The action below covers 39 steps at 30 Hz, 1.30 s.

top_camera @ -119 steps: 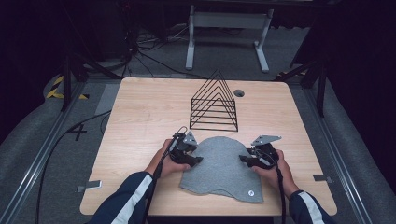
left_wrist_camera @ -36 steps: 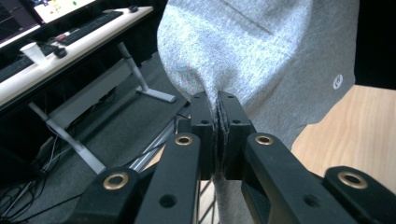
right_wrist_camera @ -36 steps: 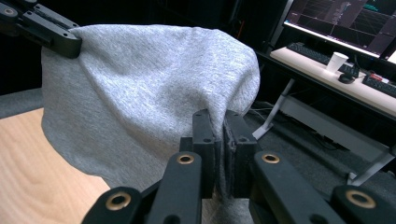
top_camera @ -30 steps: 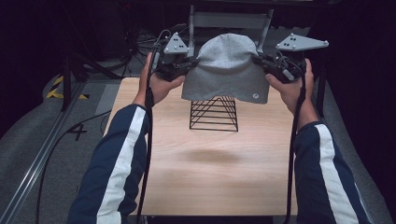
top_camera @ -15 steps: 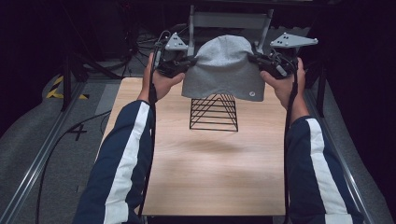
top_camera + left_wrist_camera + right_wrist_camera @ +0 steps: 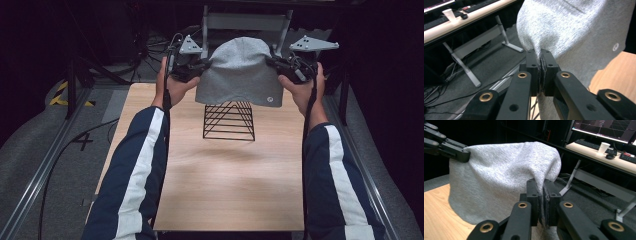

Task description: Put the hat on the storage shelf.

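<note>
A grey knit beanie hangs in the air above the far part of the wooden table, stretched between both grippers. My left gripper is shut on its left side, and the fabric is pinched between the black jaws. My right gripper is shut on its right side, with cloth clamped in its jaws. A black wire pyramid rack stands on the table right below the beanie's hem. The left gripper also shows across the beanie in the right gripper view.
Behind the table stands a metal desk frame. A desk with keyboards and a white paper cup is farther off. Cables lie on the grey floor at left. Rails run along both table sides.
The beanie was lifted off the table's near edge 4 s ago and carried up and away. Over the last second it has sunk slightly toward the rack, both grippers staying shut.
</note>
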{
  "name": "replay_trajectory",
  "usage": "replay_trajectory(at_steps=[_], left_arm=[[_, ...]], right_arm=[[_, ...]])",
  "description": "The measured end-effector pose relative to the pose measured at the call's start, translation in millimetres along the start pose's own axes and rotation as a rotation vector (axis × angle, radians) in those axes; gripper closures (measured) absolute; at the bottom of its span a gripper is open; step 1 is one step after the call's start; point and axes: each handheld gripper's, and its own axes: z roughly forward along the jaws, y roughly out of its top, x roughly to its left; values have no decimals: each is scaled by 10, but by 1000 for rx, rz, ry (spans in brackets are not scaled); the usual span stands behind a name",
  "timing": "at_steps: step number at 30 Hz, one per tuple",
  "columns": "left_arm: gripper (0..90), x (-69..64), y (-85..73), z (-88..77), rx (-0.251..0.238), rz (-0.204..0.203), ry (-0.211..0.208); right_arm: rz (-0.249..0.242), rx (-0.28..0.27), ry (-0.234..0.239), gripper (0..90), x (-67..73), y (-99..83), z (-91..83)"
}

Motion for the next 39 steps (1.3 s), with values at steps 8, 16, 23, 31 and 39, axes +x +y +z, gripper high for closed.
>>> replay_trajectory(at_steps=[8, 16, 23, 31, 39], left_arm=[[866, 36, 114, 39, -4, 8, 13], [865, 5, -6, 127, 28, 2, -22], [865, -7, -138, 75, 9, -27, -44], [865, -49, -109, -131, -23, -7, -58], [865, -81, -168, -233, -21, 12, -74]], right_arm=[[6, -21, -2, 852, -64, 49, 9], [-1, 2, 19, 852, -64, -23, 28], [4, 27, 53, 852, -17, -158, 16], [-27, 8, 77, 852, 87, -79, -83], [-51, 5, 97, 851, 181, -61, -136]])
